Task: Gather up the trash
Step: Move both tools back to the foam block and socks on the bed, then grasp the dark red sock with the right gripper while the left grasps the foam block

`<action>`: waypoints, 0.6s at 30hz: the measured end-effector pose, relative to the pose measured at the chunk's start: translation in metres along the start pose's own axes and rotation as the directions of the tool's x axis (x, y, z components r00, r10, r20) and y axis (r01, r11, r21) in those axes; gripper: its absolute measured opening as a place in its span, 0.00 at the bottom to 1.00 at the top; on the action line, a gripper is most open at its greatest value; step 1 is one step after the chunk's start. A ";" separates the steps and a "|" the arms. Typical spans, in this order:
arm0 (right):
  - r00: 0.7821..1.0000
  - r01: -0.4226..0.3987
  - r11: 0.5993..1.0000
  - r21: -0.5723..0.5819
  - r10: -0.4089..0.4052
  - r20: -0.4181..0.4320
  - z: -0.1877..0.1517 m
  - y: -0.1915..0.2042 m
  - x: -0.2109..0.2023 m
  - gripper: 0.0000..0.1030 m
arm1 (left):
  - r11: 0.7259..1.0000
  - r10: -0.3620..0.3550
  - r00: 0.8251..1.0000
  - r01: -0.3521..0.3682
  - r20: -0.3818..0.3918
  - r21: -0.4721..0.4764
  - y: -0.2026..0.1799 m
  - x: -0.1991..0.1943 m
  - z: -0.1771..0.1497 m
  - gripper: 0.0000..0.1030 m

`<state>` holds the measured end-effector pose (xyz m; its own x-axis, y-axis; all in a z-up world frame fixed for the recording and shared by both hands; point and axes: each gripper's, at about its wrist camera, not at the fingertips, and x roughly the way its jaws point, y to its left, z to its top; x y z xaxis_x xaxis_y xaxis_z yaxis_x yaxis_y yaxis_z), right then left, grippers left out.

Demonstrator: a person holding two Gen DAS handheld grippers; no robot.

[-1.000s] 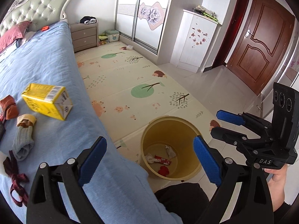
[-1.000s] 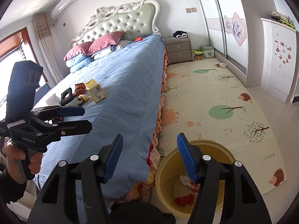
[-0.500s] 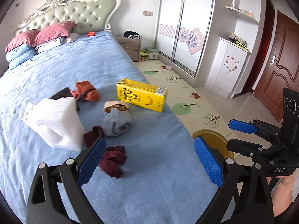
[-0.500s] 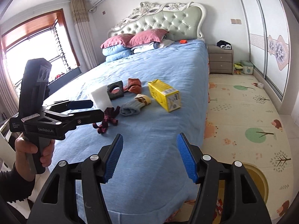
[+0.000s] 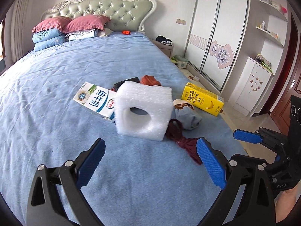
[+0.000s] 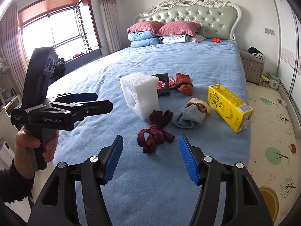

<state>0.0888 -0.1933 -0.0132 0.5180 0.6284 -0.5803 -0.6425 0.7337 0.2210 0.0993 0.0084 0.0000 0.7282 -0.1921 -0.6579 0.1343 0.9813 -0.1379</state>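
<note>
On the blue bed lie a white foam block (image 5: 144, 110) (image 6: 140, 94), a white-and-blue milk carton (image 5: 96, 98), a yellow drink carton (image 5: 202, 98) (image 6: 228, 107), a black foam piece (image 6: 161, 83) with a red wrapper, and socks: dark red (image 6: 155, 134), grey (image 6: 190, 115), orange (image 6: 183, 83). My left gripper (image 5: 150, 162) is open and empty, just short of the foam block. My right gripper (image 6: 150, 159) is open and empty, just short of the dark red socks. Each gripper shows in the other's view.
The yellow bin's rim (image 6: 269, 200) shows on the play mat at the bed's right side. Pillows (image 6: 161, 31) and headboard stand at the far end. A nightstand (image 6: 252, 66), wardrobe (image 5: 216, 37) and white cabinet (image 5: 252, 86) line the right wall.
Both grippers swung from the bin on the floor up and left over the bed. The foam block and cartons now lie right in front of the left gripper.
</note>
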 end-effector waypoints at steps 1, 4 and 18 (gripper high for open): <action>1.000 0.009 1.000 -0.013 -0.009 -0.010 0.002 0.004 0.007 0.58 | 1.000 0.004 1.000 -0.004 -0.004 -0.003 0.005 0.002 0.000 0.95; 0.998 0.029 0.999 -0.029 -0.030 -0.052 0.009 0.011 0.032 0.58 | 1.000 0.007 1.000 -0.007 -0.016 -0.004 0.015 0.009 0.001 0.95; 0.980 0.059 0.998 -0.006 -0.059 -0.190 0.019 -0.003 0.085 0.52 | 1.000 0.027 0.998 -0.028 -0.049 -0.011 0.035 0.041 0.009 0.95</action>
<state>0.1459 -0.1374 -0.0484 0.4385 0.5237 -0.7304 -0.6145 0.7678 0.1816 0.1403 0.0353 -0.0249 0.6978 -0.1655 -0.6969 0.1067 0.9861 -0.1274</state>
